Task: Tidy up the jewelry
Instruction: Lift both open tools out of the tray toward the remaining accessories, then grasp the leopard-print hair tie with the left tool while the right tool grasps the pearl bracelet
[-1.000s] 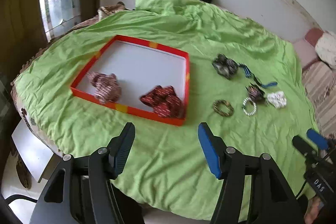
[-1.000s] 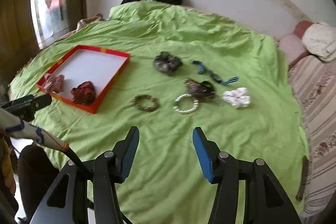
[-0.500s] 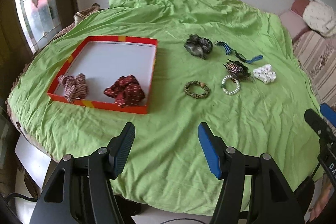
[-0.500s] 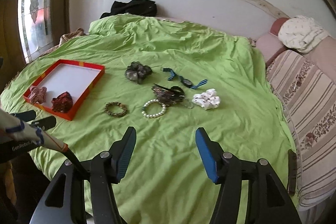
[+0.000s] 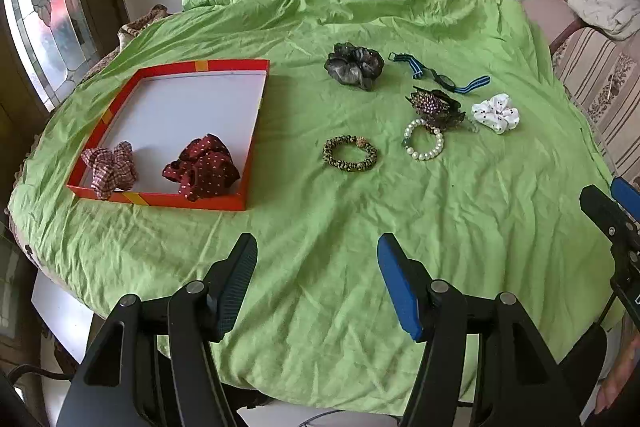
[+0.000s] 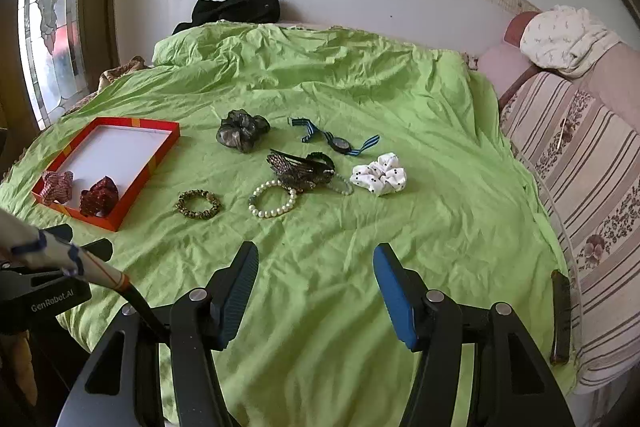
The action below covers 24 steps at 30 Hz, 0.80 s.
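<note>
— Grippers first: what are they doing?

— Left gripper hangs over the near edge of the green sheet, jaws apart, nothing between them. Right gripper is likewise unclenched and empty; its jaws are widening slightly.

— And the jewelry?

— Nearest lies a leopard-print bracelet, with a pearl bracelet just to its right. Touching the pearls from behind is a dark beaded hair clip, and a white dotted scrunchie sits beside that. Farther back are a grey scrunchie and a watch on a blue striped strap.

— The box?

— Red tray lies well left of them, holding a plaid scrunchie and a maroon dotted scrunchie at its near edge.
</note>
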### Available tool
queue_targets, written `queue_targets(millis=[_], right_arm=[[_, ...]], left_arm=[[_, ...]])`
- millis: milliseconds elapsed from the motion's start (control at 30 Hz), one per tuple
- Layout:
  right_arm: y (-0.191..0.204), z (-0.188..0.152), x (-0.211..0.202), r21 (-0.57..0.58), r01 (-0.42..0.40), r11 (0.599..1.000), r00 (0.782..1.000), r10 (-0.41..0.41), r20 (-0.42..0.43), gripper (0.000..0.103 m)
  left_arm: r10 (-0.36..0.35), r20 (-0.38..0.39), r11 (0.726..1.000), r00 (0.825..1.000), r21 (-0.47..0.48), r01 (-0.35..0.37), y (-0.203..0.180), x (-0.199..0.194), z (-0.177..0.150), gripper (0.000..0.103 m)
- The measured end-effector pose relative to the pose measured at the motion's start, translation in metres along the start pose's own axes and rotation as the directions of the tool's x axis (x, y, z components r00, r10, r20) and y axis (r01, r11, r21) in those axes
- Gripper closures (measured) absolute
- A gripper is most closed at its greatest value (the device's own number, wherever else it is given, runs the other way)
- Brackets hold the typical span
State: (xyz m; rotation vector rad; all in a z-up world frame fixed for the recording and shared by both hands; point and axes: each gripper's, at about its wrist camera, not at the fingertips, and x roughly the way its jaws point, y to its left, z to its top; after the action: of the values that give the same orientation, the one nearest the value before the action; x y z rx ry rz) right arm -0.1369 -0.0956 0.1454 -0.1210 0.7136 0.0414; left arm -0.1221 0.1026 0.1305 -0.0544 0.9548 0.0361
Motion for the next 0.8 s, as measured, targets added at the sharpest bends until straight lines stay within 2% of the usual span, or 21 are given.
queue_targets(millis=[800], right_arm=[[-0.014,-0.003,0.039,0.013,-0.002,1.0,0.997,0.002,-0.075,0.036]], left_arm=[[-0.002,-0.069,1.0,0.998,0.005,0.002,-0.012,0.038,0.005,0.041]])
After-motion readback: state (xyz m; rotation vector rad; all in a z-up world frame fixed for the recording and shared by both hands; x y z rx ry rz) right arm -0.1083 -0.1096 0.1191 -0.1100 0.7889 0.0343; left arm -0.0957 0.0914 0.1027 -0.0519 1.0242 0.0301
